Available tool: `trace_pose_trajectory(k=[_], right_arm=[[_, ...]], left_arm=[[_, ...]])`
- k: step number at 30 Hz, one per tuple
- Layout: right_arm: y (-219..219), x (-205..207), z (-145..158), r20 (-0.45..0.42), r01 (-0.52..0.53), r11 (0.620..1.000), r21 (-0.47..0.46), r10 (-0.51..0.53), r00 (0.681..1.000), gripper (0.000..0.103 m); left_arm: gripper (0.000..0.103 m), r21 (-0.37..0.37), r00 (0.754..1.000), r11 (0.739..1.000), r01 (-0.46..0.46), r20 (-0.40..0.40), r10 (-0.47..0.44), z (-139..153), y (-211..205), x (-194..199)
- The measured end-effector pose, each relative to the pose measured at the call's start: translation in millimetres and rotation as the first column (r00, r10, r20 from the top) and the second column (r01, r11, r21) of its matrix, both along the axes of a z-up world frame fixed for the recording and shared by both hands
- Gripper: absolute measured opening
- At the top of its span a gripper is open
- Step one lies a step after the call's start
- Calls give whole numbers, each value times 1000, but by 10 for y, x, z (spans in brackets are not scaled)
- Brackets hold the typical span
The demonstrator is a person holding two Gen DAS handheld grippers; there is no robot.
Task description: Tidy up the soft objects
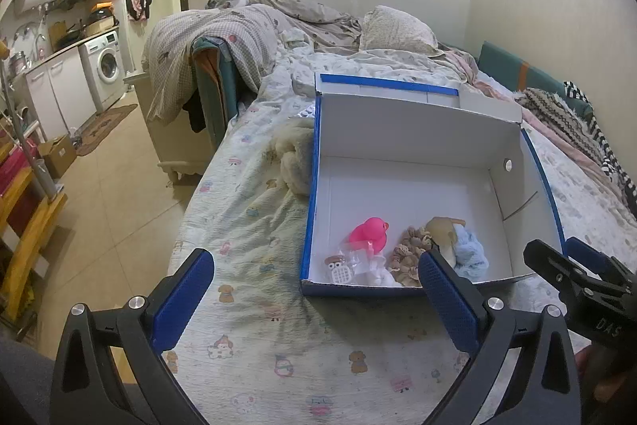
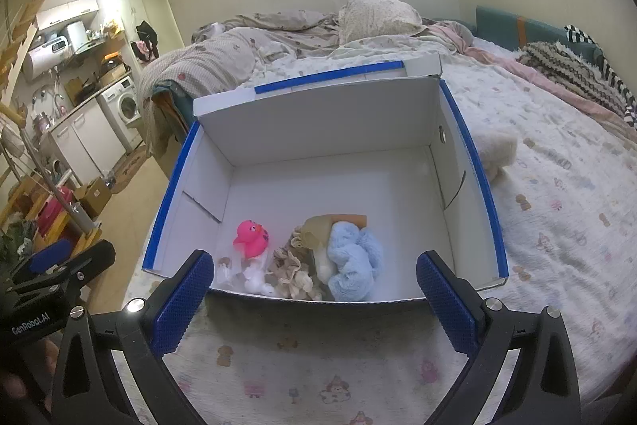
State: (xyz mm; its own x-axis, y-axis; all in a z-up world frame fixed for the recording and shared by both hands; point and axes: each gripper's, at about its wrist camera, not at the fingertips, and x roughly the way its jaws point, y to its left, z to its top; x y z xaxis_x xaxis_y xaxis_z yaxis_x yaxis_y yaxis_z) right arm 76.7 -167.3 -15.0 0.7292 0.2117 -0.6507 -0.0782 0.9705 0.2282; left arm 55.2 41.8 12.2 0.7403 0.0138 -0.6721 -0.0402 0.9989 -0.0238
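An open white box with blue edges stands on the bed. Inside near its front wall lie a pink rubber duck, a beige frilly cloth, a tan soft item, a light blue fluffy item and small white bits. A cream plush lies on the bed outside the box. My left gripper is open and empty, before the box's front left corner. My right gripper is open and empty at the box's front wall.
The bed's printed sheet runs to an edge on the left, with tiled floor below. Rumpled duvets and a pillow lie behind the box. Striped and knitted cloths lie at the far right. Kitchen cabinets and a washing machine stand far left.
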Motion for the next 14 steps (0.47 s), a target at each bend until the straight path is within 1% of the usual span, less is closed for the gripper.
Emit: trace_pose_trajectory(k=[14], right_arm=[[-43, 12, -34, -4, 10, 1000, -3, -11, 1000, 103]], left_arm=[[102, 0, 1000, 1000, 2, 1, -2, 1, -11, -13]])
